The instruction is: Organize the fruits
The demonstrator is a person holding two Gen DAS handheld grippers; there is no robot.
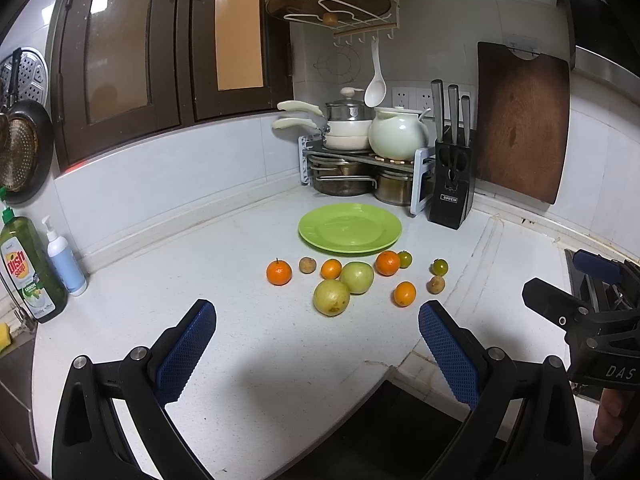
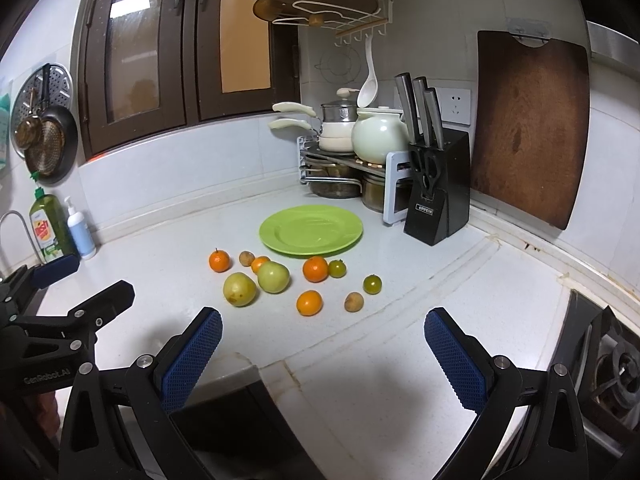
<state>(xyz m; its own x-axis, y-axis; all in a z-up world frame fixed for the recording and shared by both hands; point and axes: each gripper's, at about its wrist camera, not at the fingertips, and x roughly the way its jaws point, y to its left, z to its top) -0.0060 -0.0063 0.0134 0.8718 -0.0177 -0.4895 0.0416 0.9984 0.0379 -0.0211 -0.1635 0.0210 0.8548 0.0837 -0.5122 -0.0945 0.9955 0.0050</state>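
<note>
An empty green plate lies on the white counter. In front of it sit loose fruits: several oranges, two pale green guavas, two small green citrus and two small brown fruits. My left gripper hovers open just short of the fruits, with nothing between its blue pads. My right gripper is open too, near the counter's front edge, also holding nothing. Each gripper shows at the side of the other's view.
A black knife block, a pot rack and a leaning wooden cutting board fill the back corner. Dish soap and a pump bottle stand at left. A gas burner lies at right.
</note>
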